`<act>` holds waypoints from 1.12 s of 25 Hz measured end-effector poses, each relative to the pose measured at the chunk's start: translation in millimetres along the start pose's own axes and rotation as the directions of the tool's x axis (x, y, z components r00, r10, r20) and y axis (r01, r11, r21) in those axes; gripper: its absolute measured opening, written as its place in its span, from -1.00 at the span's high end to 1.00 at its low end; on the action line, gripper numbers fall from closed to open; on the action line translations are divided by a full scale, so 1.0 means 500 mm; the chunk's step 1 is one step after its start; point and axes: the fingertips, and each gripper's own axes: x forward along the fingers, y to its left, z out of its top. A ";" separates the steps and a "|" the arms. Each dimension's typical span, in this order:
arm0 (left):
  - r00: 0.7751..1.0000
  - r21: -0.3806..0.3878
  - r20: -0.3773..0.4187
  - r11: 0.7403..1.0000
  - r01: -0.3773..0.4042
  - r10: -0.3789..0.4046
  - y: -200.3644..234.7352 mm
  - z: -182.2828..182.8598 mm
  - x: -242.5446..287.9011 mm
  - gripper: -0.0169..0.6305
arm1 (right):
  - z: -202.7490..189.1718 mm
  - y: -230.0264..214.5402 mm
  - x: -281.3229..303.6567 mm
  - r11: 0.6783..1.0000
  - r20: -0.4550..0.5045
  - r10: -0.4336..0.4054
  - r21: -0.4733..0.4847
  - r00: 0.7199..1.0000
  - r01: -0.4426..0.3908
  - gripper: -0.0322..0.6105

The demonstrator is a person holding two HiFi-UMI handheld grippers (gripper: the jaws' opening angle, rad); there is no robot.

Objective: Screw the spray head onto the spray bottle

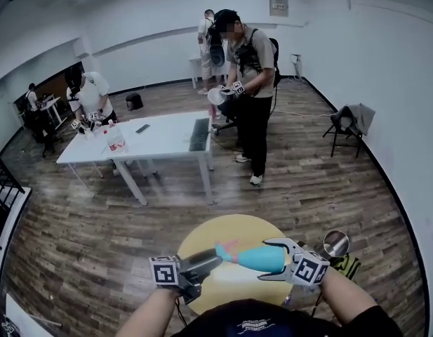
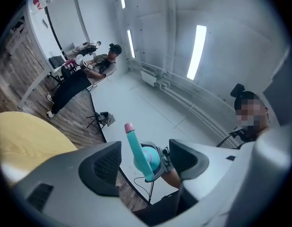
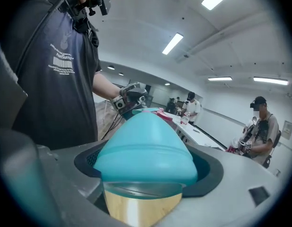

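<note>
Over the round yellow table [image 1: 202, 239], the right gripper [image 1: 271, 260] clamps the teal spray bottle [image 3: 146, 150] level, neck pointing left; its spray head [image 2: 135, 145] stands between the left gripper [image 2: 145, 161]'s parted, unpressing jaws, the nearer tool for twisting

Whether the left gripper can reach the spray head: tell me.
Likely yes: the left gripper has open jaws, the spray head ahead between them, nothing blocking; the right gripper holds the bottle.

A round yellow wooden table [image 1: 227, 232] stands on the plank floor [image 1: 83, 251]. Farther off, a white table [image 1: 163, 140] carries a dark keyboard-like slab [image 1: 199, 133] by its right edge. It also carries a small dark flat thing [image 1: 142, 128] mid-top and a clear bottle [image 1: 115, 141] near its front edge.
</note>
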 end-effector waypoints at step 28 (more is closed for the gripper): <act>0.992 0.385 -0.123 0.922 0.024 0.026 -0.091 -0.013 -0.127 0.27 | 0.148 0.103 0.108 0.982 0.043 0.176 0.058 0.984 -0.178 -0.54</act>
